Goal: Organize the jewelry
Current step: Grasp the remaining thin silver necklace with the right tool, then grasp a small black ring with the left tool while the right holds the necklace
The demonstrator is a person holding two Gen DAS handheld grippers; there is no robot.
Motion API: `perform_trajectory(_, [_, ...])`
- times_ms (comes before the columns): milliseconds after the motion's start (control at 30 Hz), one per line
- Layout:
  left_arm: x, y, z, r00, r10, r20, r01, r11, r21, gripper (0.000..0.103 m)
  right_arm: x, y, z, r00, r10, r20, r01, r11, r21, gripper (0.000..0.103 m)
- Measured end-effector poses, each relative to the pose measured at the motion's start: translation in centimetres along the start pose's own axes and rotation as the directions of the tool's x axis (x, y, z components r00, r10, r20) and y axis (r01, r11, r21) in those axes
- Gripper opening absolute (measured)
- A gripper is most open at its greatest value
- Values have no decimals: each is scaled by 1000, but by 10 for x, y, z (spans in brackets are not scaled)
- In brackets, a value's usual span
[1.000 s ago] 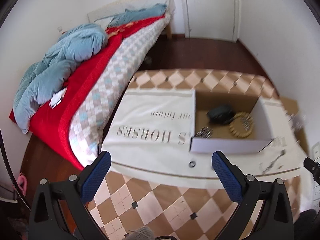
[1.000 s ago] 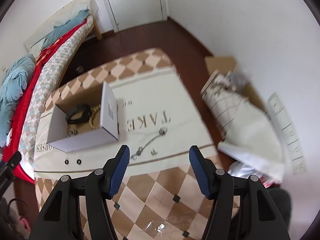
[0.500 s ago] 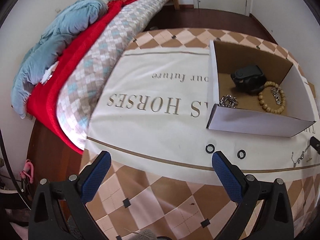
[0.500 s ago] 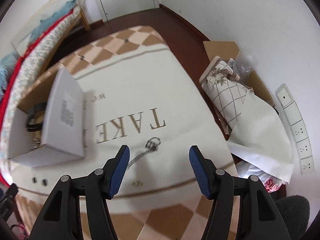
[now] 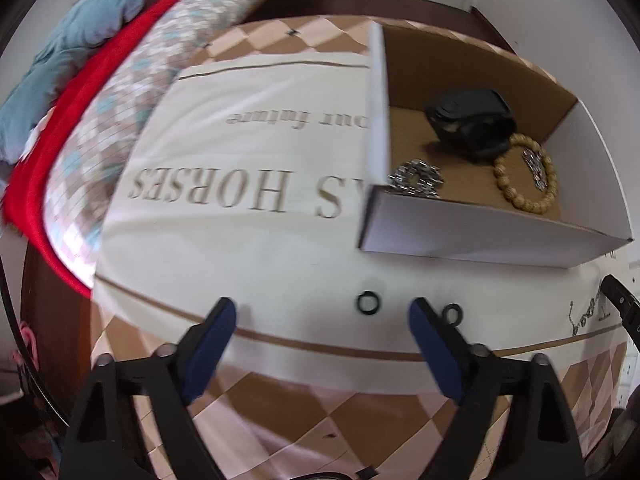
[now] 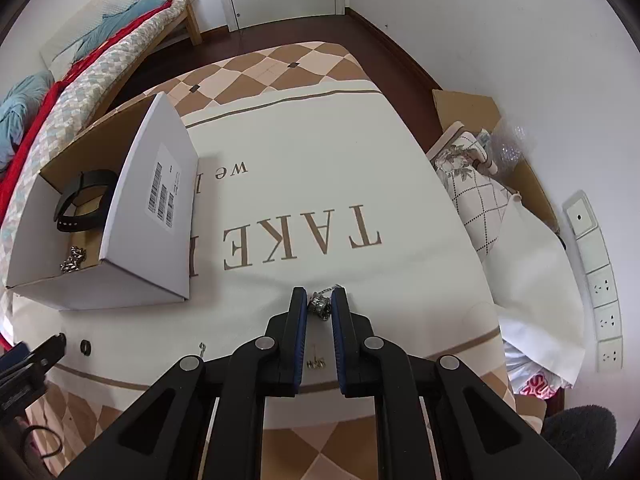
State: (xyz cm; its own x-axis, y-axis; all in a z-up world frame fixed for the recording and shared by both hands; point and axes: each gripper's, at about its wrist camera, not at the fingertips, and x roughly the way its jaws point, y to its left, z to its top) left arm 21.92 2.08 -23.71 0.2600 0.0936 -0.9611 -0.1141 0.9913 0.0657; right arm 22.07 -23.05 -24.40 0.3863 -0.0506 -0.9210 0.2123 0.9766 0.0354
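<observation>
The right gripper has its jaws closed on the silver pendant of a chain lying on the cream cloth, at 4 o'clock from the cardboard box. The left gripper hangs with jaws wide apart above the cloth's near edge. One black ring lies between its fingertips, a second black ring just at 3 o'clock of the right fingertip.

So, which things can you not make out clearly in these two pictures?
- Right wrist view: the necklace chain lies hidden under the right tongs; whether they grip it firmly is unclear.
- Right wrist view: the box wall hides the bead bracelet.
- Left wrist view: motion blur softens the rings.
</observation>
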Motion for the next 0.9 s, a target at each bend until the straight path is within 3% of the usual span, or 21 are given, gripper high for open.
perform_trajectory(100, [3,-2,3,999,-50,-9,50,999,-4,67,-2,-2,-2,1000,-2,-4,2,1000,1,13])
perform_trajectory(133, [2,-2,4,998,-57,-8,57,998,-3,58,-2,-3,0,1000,0,-3,0,1000,4,13])
perform_trajectory(233, [-2,-6,6,998,-61,4,61,998,27,10,-10,-3,3,1000,18,11,-18,1000,15,13])
perform_trajectory(400, [-4,0,5,994,-102,-27,102,995,13,10,-35,0,12,996,70,57,-71,997,26,13])
perform_trajectory(633, [-30,26,-8,987,-158,-8,157,986,-50,10,-87,4,26,976,169,138,-175,984,32,13])
perform_trajectory(900, [-88,34,4,979,-182,93,185,982,-24,10,-139,13,43,945,270,186,-274,962,-6,13])
